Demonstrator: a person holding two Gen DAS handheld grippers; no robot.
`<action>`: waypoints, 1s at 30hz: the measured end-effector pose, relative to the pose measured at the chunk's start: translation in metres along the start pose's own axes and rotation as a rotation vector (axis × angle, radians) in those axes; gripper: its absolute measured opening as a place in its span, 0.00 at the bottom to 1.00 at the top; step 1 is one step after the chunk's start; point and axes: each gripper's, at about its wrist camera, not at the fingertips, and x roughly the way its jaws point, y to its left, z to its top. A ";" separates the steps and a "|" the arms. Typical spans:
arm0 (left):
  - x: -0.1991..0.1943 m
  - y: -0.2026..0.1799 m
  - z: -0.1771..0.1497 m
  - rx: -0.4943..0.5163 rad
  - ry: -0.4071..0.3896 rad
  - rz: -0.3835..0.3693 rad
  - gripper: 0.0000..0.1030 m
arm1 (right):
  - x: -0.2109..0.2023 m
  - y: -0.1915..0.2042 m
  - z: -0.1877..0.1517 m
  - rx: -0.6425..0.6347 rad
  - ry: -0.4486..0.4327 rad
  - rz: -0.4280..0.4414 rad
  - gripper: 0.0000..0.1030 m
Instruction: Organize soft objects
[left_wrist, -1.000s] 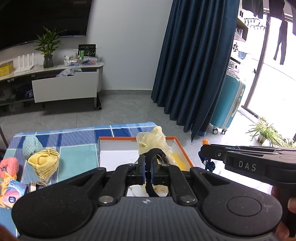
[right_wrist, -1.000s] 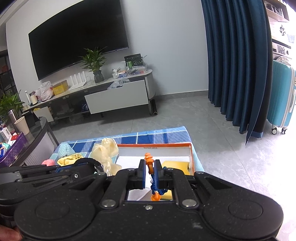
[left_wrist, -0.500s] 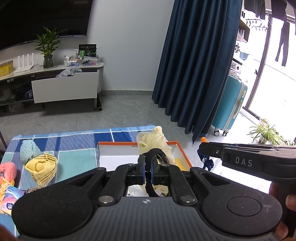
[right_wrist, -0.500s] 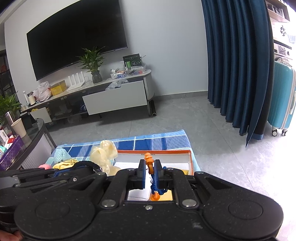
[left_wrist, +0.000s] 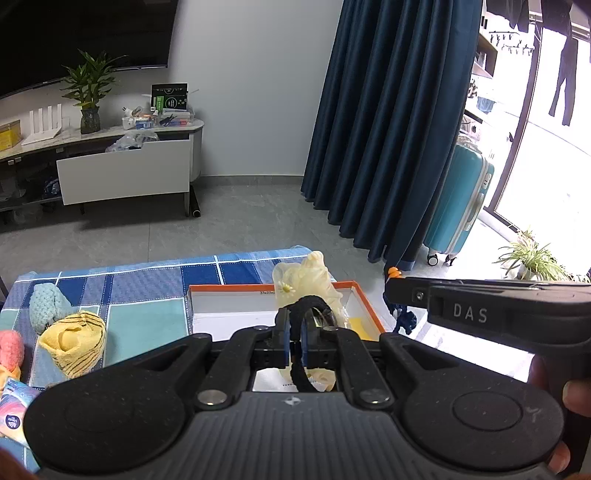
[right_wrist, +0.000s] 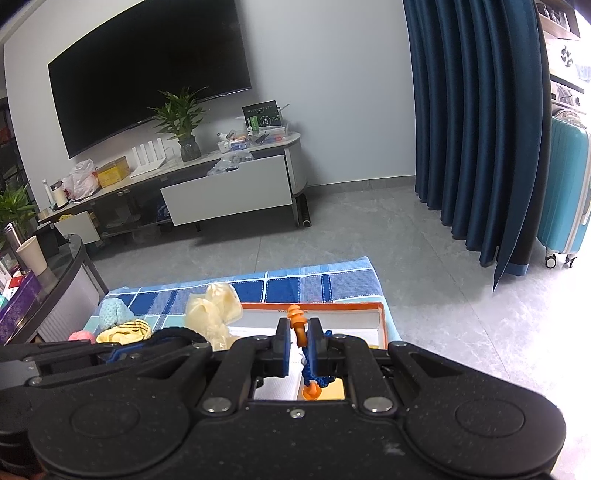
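Note:
My left gripper (left_wrist: 294, 325) is shut on a black hair tie with a pale yellow fabric scrunchie (left_wrist: 306, 284) attached, held over the orange-rimmed white box (left_wrist: 364, 299). My right gripper (right_wrist: 298, 332) is shut on orange earplugs on a blue cord (right_wrist: 297, 319), held above the same box (right_wrist: 382, 321). The cord (right_wrist: 316, 380) hangs down under the fingers. In the left wrist view the right gripper (left_wrist: 391, 291) reaches in from the right, with the earplugs (left_wrist: 393, 272) at its tip. A yellow pad (left_wrist: 360, 326) lies inside the box.
On the blue checked cloth (left_wrist: 147, 288) left of the box lie a teal knitted item (left_wrist: 46, 304), a yellow striped cloth (left_wrist: 74, 341), a pink fluffy item (left_wrist: 11, 349) and a tissue packet (left_wrist: 14, 406). A dark curtain (left_wrist: 388, 129) and a teal suitcase (left_wrist: 458, 206) stand beyond.
Both grippers drew back slightly from the table, so the box and cloth look a little farther away. Both grips stay the same.

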 end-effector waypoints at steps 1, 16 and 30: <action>0.001 0.001 0.000 0.001 0.003 -0.002 0.09 | 0.001 -0.001 0.000 0.003 0.000 0.002 0.12; 0.009 0.004 0.004 -0.007 0.017 -0.001 0.09 | 0.013 -0.006 0.004 0.001 0.011 0.004 0.12; 0.014 0.004 0.005 -0.008 0.024 -0.008 0.09 | 0.026 -0.006 0.008 0.011 0.027 0.000 0.13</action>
